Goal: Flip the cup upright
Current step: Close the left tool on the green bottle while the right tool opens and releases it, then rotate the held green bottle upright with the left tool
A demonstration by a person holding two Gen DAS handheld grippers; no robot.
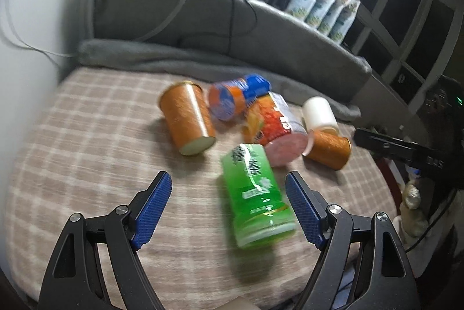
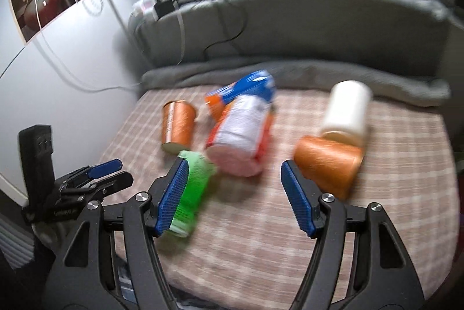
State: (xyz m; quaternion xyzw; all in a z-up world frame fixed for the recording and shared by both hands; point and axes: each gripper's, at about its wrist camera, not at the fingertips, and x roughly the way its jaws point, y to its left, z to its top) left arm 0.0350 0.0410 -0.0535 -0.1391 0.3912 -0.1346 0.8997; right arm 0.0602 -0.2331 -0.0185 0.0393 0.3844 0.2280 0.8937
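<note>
Lying on its side low in the frame, the green plastic cup [image 1: 256, 194] sat between the left gripper's [image 1: 229, 211] spread, empty fingers. Crowding behind were an orange glittery cup [image 1: 187, 118], a red-orange printed cup [image 1: 275, 127] and a white cylinder [image 1: 319, 111]. The right gripper [image 2: 232, 197] was spread too, empty.

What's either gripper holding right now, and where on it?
Nothing. The left gripper and the right gripper are both open; the green cup lies on its side between the left fingers, ungripped.
</note>
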